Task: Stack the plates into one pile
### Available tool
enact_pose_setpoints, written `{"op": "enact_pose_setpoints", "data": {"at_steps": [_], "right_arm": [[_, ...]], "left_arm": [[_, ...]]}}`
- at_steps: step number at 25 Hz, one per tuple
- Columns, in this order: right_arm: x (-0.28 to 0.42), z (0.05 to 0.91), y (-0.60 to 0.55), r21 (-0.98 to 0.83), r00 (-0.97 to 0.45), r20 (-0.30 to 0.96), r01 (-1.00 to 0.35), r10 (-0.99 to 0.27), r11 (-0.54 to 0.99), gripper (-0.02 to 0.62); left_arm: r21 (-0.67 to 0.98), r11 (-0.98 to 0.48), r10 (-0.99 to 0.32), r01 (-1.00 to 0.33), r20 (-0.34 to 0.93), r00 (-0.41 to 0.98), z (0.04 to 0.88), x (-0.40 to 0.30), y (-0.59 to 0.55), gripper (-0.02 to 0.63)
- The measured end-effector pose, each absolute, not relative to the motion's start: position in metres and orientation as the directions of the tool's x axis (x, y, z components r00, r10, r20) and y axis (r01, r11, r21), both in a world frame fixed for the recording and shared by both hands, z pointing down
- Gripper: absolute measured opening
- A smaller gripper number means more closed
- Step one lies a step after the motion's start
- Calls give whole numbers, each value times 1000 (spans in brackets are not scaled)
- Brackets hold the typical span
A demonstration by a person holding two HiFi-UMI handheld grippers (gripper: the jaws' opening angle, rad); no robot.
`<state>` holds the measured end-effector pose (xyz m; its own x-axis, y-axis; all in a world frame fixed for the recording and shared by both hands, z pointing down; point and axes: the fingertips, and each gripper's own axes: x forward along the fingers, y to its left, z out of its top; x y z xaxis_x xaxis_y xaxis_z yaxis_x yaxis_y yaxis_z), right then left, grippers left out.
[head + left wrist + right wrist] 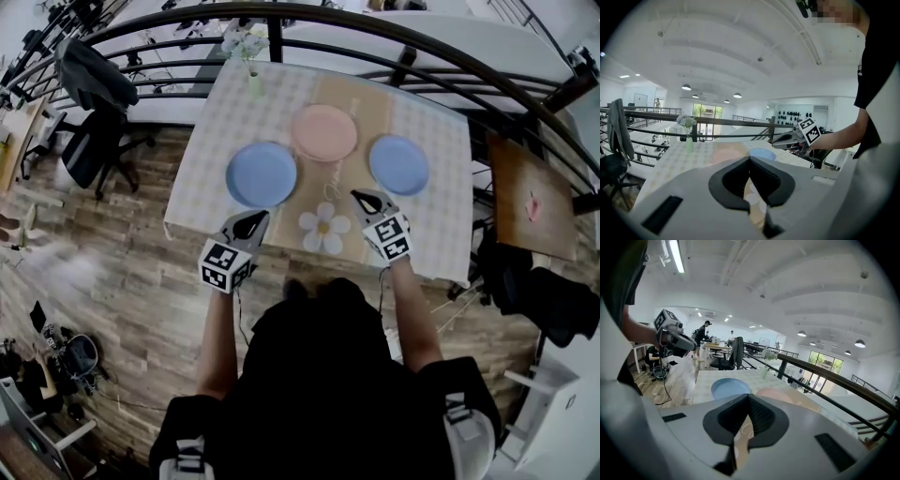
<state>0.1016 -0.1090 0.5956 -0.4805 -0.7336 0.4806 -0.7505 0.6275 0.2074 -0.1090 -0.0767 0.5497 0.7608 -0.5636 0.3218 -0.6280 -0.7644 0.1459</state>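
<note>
Three plates lie side by side on the checked tablecloth [427,220]: a blue plate [262,173] at the left, a pink plate [323,132] in the middle further back, and a second blue plate [398,164] at the right. My left gripper [253,219] hovers over the table's near edge, just short of the left blue plate, shut and empty. My right gripper [363,198] hangs near the right blue plate, also shut and empty. The left gripper view [750,159] shows the pink plate [726,153] and a blue plate [762,153]. The right gripper view [749,397] shows a blue plate [730,388].
A white daisy-shaped mat [323,228] lies between the grippers near the front edge. A vase of flowers [253,80] stands at the table's far left corner. A black railing [394,42] curves behind the table. An office chair [89,131] stands at the left.
</note>
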Motion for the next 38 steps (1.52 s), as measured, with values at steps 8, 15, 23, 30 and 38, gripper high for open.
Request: {"op": "enact_pose_setpoints", "data": {"at_steps": [8,15,23,30,38], "right_arm": [[109,604,-136,208,-507,509,-712,-696,671,-2],[110,608,-166,187,-544,531,-673,-650,716,-2],[121,621,-204,185,-562,568,-626,-602,758,-2],[127,641,-227,157,-584,593,-591,-554,791,-2],[121,661,-253,163,-590,615,-554,-523,817,-1]], "left_arm": [[159,-744,-578,-649,334,745,549,-96,-88,2],[156,-701,-623,-696,340,704,541,-95,-112,2],[155,-670,-650,-726,351,674,536,-83,-137,2],[158,-635,-670,-756,374,641,543,-82,-145,2],[164,-585,-696,-794,401,596,553,-94,-147,2]]}}
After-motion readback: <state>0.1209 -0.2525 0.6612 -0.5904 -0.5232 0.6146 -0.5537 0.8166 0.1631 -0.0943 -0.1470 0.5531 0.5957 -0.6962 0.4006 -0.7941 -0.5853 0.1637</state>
